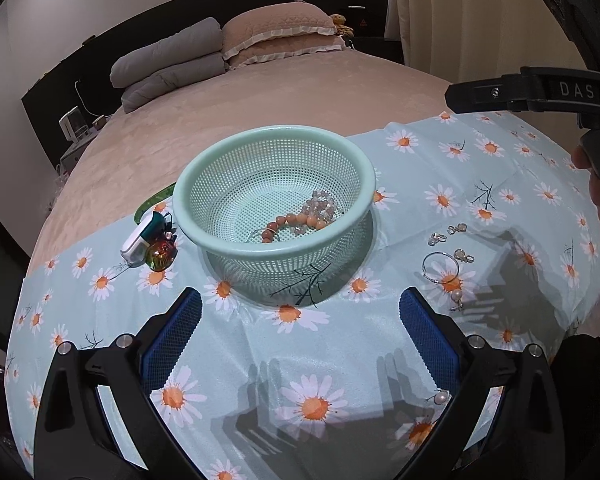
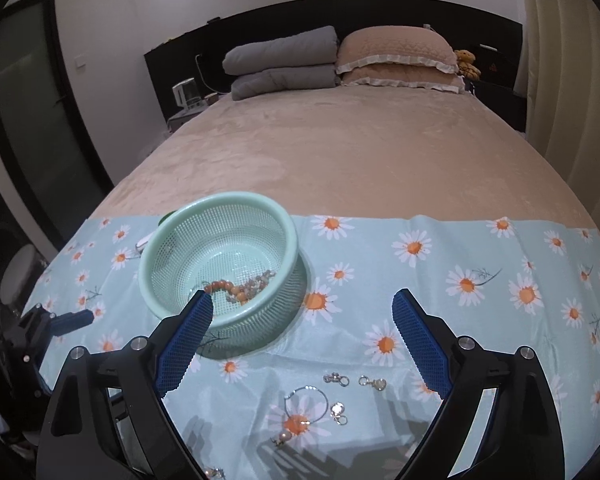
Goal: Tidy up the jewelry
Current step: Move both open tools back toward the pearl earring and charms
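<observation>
The left gripper [image 1: 300,312] hung with its blue pads spread wide and nothing between them, just short of the mint basket [image 1: 204,184]. The right gripper [image 2: 302,310] was equally splayed above the hoop earring [image 2: 306,404] and small charms [image 2: 336,379] lying on the daisy cloth [image 2: 480,320]. Orange and grey beaded bracelets [image 1: 300,220] lay in the basket. "DAS" was readable on the right gripper's body.

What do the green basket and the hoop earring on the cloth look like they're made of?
Basket: probably moulded plastic, matte mint green, with a fine grid of holes and a smooth rolled rim. Hoop earring: likely thin silver-toned metal wire, judging by its glint; its dangling bead looks pearl-like.
</observation>
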### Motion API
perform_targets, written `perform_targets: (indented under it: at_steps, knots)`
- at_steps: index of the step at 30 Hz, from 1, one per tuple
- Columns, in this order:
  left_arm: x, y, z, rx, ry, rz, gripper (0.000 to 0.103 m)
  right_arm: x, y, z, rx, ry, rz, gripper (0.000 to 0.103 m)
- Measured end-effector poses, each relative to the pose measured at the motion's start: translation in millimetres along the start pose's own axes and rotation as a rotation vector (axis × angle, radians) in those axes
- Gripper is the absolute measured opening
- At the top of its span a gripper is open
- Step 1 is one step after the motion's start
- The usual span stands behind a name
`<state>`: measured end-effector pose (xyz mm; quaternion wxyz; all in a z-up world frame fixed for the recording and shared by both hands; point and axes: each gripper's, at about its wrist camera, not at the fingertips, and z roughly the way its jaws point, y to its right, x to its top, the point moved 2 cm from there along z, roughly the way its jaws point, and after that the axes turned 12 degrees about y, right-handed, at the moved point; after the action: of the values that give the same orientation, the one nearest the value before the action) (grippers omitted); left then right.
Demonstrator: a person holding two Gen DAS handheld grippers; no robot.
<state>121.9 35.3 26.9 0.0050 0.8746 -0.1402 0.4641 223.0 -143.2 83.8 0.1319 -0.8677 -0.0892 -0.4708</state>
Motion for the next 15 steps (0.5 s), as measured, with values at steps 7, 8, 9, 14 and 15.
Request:
perform_targets:
  at_steps: [7, 8, 9, 14, 15]
  knots:
    - [-23, 21, 0, -0.036, -0.035, -0.010, 0.097, -23, 18, -7, -0.023, -0.035, 0.002, 0.087]
    - [-27, 26, 0, -0.042, -0.043, 0.000, 0.097, -27, 19, -9, -0.027, -0.038, 0.001, 0.087]
    - [-32, 31, 1, -0.048, -0.053, 0.014, 0.097, -30, 22, -9, -0.032, -0.040, -0.002, 0.087]
    - [-52, 51, 4, -0.061, -0.089, 0.053, 0.097, -52, 35, -7, -0.063, -0.064, 0.001, 0.087]
    - [-55, 54, 4, -0.068, -0.096, 0.054, 0.097, -57, 37, -5, -0.073, -0.075, 0.003, 0.087]
